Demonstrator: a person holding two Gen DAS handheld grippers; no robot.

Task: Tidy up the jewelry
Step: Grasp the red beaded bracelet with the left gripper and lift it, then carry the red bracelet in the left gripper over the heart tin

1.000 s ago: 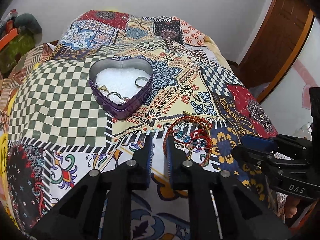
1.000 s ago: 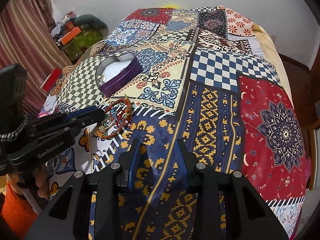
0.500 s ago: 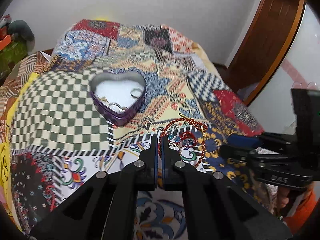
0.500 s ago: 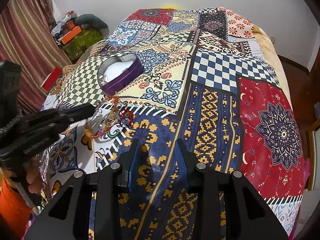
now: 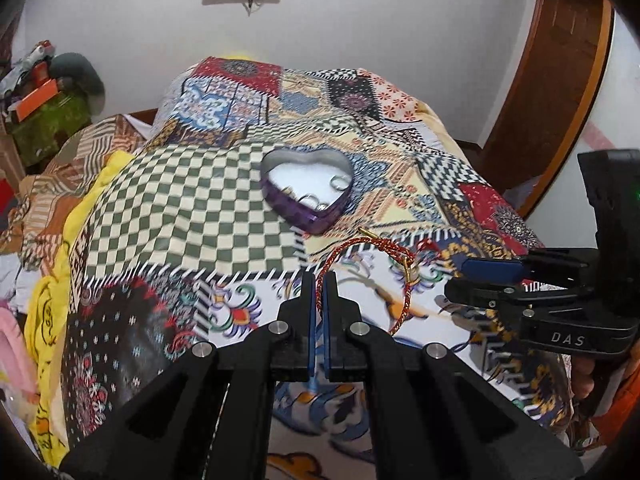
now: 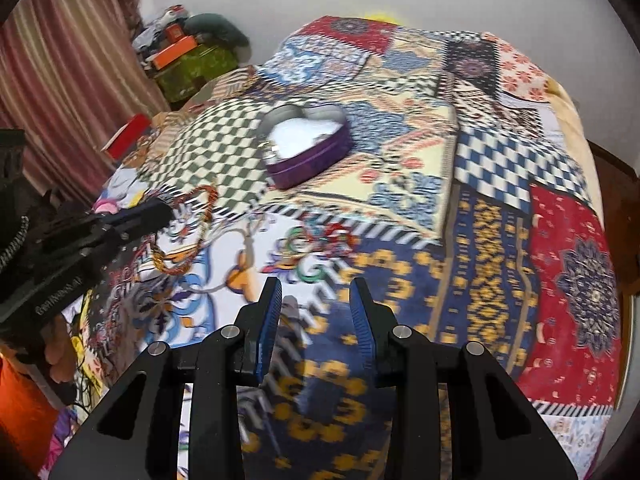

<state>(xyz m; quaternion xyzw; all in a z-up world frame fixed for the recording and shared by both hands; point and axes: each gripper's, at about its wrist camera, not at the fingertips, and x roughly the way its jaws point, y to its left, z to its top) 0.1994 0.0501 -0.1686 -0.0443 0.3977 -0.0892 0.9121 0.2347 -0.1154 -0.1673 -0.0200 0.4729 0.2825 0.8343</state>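
Pinching the thin red-and-gold braided thread bracelet (image 5: 362,276) in the left gripper (image 5: 319,280), jaws pressed fully together on one strand, loop dangling limp just nearer than the purple heart-shaped tin with the white lining (image 5: 307,190) and lifting clear of the patchwork quilt (image 5: 192,208). Likely weighing almost nothing, soft and floppy, apt to swing, snag or slip through smooth pads; gripping across the cord near the small gold clasp probably steadying it best. Hovering to the right of that tin and nearer the camera, the right gripper (image 6: 316,312), jaws standing partly apart with nothing between them. Showing rings already lying inside the tin, only in the left wrist view; showing the striped curtain (image 6: 68,64) far left of the tin and the bracelet hanging from the other tool's tip, only in the right wrist view.
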